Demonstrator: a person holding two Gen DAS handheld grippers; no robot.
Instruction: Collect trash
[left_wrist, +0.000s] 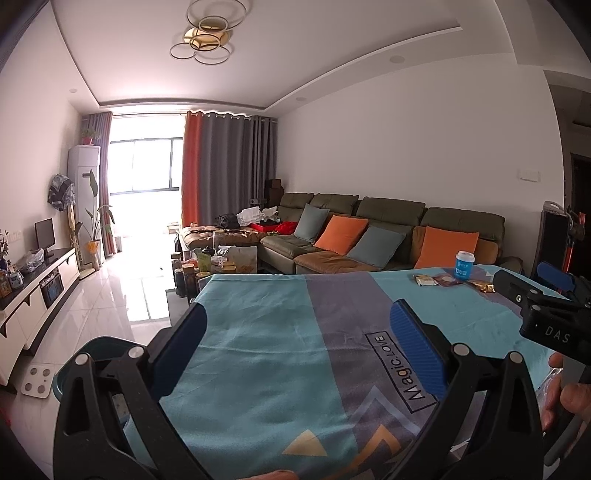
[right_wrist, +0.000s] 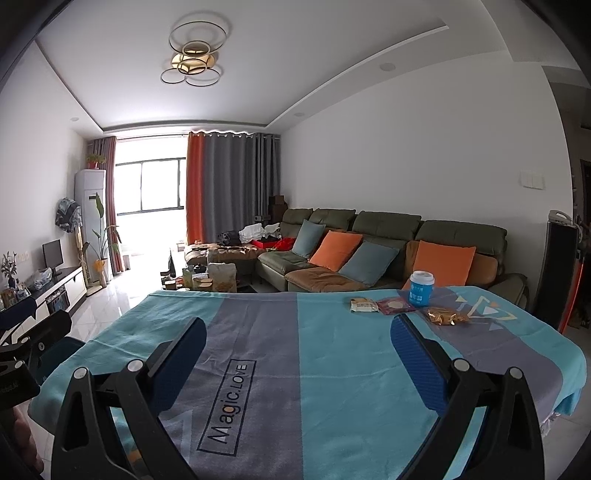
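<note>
Both of your grippers hang above the near edge of the table (right_wrist: 332, 369), which carries a teal and grey cloth printed "Magic.LOVE". Your left gripper (left_wrist: 295, 350) has its two blue-padded fingers spread wide apart with nothing between them but the cloth below. Your right gripper (right_wrist: 299, 362) is released in the same way, fingers far apart and empty. In the left wrist view your right gripper shows at the right edge of the picture, with part of your hand (left_wrist: 569, 398) under it.

The trash lies together toward the far right corner of the table. There you have a blue cup (right_wrist: 421, 288) with a white lid, standing upright close to the far edge. In front of it three flat wrappers lie in a row: a pale wrapper (right_wrist: 364, 305) on the left, a dark red wrapper (right_wrist: 396, 305) in the middle just beside it, and a crinkled golden wrapper (right_wrist: 445, 316) on the right, nearest the tip of your right gripper's right finger. The red wrapper lies touching or almost touching the cup's base; you cannot tell which. All four are well apart from both grippers. A teal bin (left_wrist: 99, 354) shows off the table's near left corner, beside your left gripper.
</note>
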